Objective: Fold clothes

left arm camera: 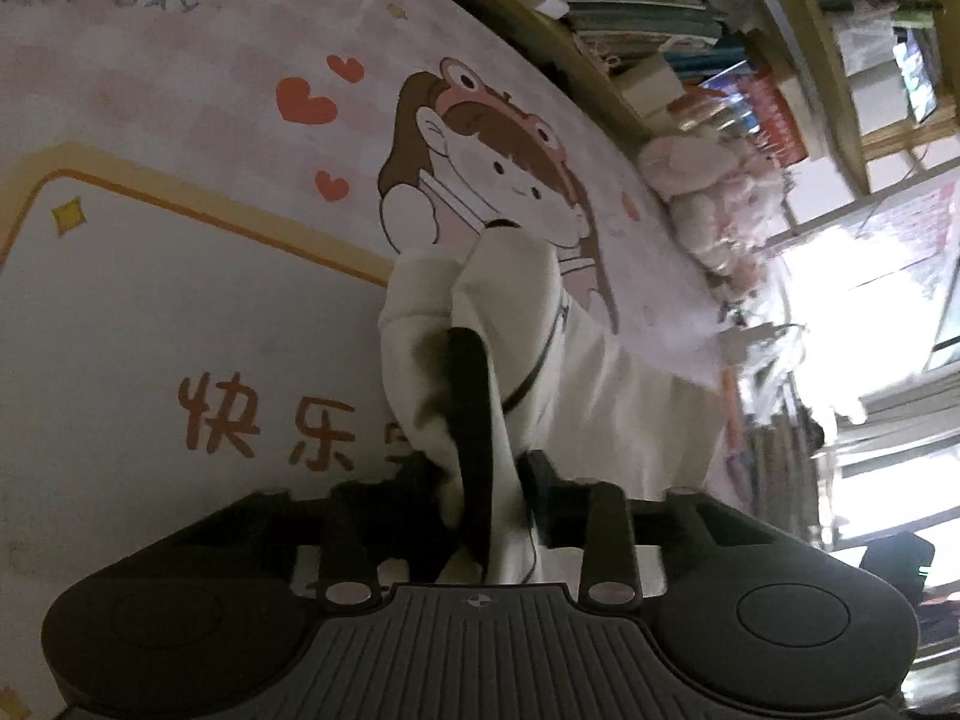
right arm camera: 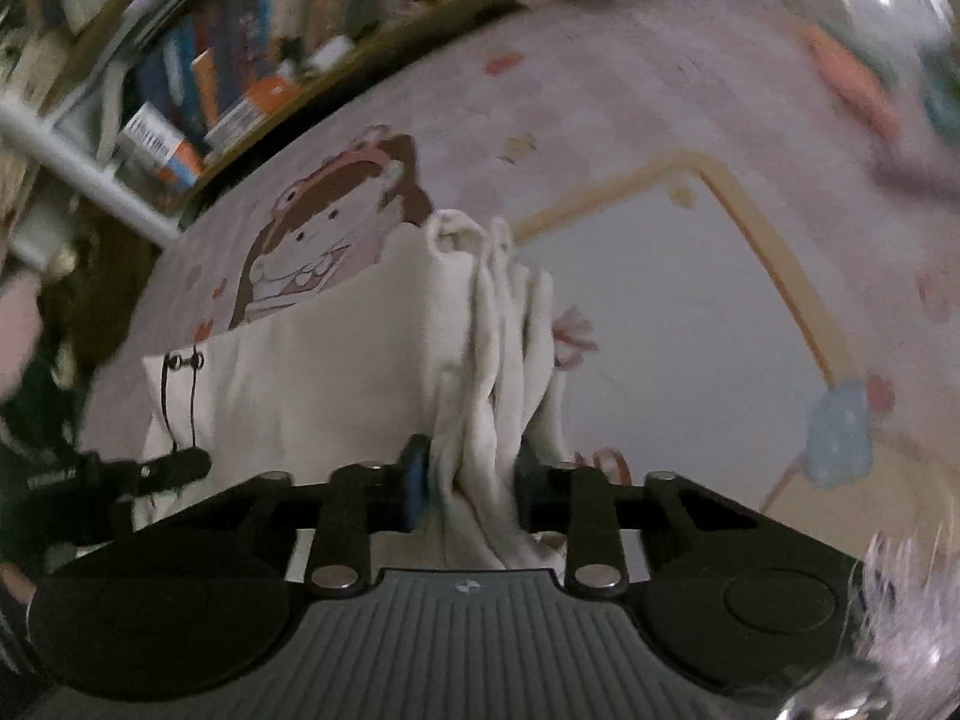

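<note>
A: Item one, the garment (left arm camera: 600, 360). Where is it?

B: Cream, with a dark drawstring (right arm camera: 193, 402). It hangs between the two tools above the mat (left arm camera: 180, 276), a printed cartoon mat. Whether any hem touches the mat cannot be told.

A: Item two, the left tool (left arm camera: 480, 396). State?

B: Clamped on a bunched fold of the cloth; fabric wraps over one dark finger (left arm camera: 465, 372).

A: Item three, the right tool (right arm camera: 474, 468).

B: Likewise closed on cloth. A thick gather runs down between its blue-padded fingers (right arm camera: 414, 474).

A: Step in hand?

B: Judged a carry or a fold-over, with the garment pinched at two places and spread between them. The frames do not settle whether this is an opening spread or a later fold.

A: What would the next move call for?

B: Judgement only: both grips kept firm and level so the span stays taut, and the cloth brought down flat on the mat without the bunched parts dragging.

A: What does each view add?

B: The right view shows the flat span of cloth, the drawstring ends and eyelets, and the other tool's tip at lower left. The left view hides that span behind folds, but shows the shelf (left arm camera: 630, 6) of books, a plush toy (left arm camera: 702, 180) at the mat's edge and a bright window.
</note>
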